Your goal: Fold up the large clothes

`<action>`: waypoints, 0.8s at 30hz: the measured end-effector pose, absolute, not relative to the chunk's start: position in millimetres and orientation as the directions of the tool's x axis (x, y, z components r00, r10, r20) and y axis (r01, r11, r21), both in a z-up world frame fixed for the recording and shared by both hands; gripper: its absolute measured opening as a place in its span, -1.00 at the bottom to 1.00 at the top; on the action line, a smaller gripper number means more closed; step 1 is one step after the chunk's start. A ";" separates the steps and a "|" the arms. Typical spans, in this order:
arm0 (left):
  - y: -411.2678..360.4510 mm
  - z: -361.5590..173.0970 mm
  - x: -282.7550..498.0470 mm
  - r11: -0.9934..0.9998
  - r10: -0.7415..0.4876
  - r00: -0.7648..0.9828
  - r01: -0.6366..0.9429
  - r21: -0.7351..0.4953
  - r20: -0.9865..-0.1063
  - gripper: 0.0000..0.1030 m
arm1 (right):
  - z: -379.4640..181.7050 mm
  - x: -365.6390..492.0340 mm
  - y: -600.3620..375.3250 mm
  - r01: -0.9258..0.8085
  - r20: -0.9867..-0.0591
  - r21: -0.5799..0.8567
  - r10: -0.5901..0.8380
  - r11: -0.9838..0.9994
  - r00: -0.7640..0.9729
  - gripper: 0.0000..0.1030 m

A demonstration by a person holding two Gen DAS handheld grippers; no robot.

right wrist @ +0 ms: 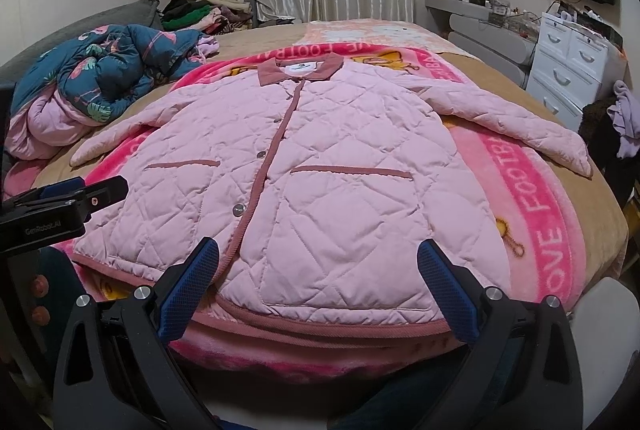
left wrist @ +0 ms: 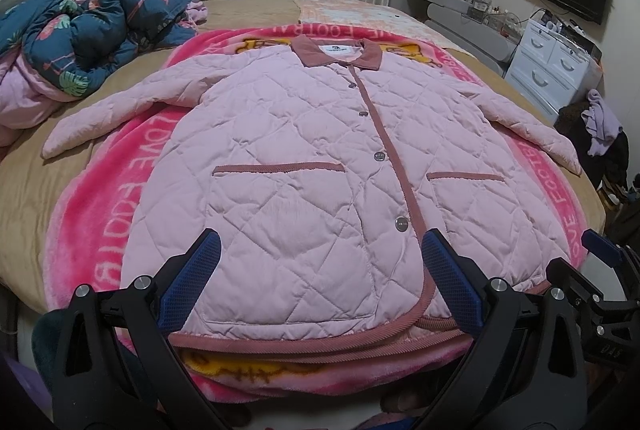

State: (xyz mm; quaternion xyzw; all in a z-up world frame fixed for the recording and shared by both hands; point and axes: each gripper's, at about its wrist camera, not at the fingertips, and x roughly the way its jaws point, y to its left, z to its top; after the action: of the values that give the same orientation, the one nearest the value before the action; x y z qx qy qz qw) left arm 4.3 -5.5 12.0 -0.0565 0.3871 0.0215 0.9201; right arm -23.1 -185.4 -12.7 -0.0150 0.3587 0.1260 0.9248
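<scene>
Left wrist view:
- Looking along the left gripper (left wrist: 320,286), fingers spread wide, holding nothing.
- Hovering at the near edge of the bed (left wrist: 120,86), just over the hem of the pink quilted jacket (left wrist: 304,158).
- Showing the jacket lying flat, front up, buttoned, collar (left wrist: 336,52) pointing toward the far side, on the pink printed blanket (left wrist: 100,198).
- Showing both sleeves spread outward: left sleeve (left wrist: 120,106) reaching toward the crumpled blue comforter (left wrist: 80,30), right sleeve (left wrist: 532,130) reaching toward the white drawer unit (left wrist: 552,62).
- Catching part of the right gripper (left wrist: 600,270) at the right edge of the frame.

Right wrist view:
- Looking along the right gripper (right wrist: 320,286), fingers likewise spread wide, gripping nothing.
- Hovering near the hem at the jacket's right front panel, beside the lower pocket trim (right wrist: 352,172).
- Showing part of the left gripper at the left edge, over the jacket's lower left side.

Progress, as a judgement:
- Spreading and smoothing appearing complete; no fold yet visible anywhere on the garment.
- Remaining: bringing sleeves across the body, folding the sides in, then doubling hem toward collar.
- Standing at the very start of folding proper.
</scene>
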 end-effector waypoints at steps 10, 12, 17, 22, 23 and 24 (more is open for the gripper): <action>-5.4 12.1 4.2 0.993 -0.004 0.700 -0.083 -0.087 -0.714 0.82 | -13.0 -22.5 -185.0 -0.247 -0.668 0.063 0.225 0.967 0.709 0.92; -5.1 11.5 3.8 0.993 -0.004 0.699 -0.083 -0.087 -0.715 0.82 | -13.1 -21.8 -184.0 -0.247 -0.670 0.064 0.225 0.967 0.708 0.92; -3.3 10.3 3.7 0.993 -0.005 0.697 -0.084 -0.088 -0.717 0.82 | -13.8 -19.4 -183.7 -0.246 -0.672 0.065 0.225 0.967 0.705 0.92; -0.3 3.0 6.1 0.992 -0.006 0.692 -0.084 -0.089 -0.722 0.82 | -15.6 -15.5 -183.0 -0.245 -0.677 0.068 0.225 0.967 0.701 0.92; -0.2 2.2 7.0 0.992 -0.007 0.690 -0.084 -0.090 -0.724 0.82 | -15.8 -15.7 -183.7 -0.246 -0.677 0.069 0.226 0.967 0.701 0.92; -0.2 0.9 7.1 0.992 -0.007 0.690 -0.083 -0.090 -0.724 0.82 | -15.9 -13.4 -183.5 -0.246 -0.679 0.070 0.227 0.967 0.698 0.92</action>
State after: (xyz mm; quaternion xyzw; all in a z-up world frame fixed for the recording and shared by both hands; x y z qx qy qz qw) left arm 7.1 -0.2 0.9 -0.0577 0.3934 0.0207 0.9173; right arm -13.4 -183.5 -15.9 -0.0130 0.3669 0.1281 0.9213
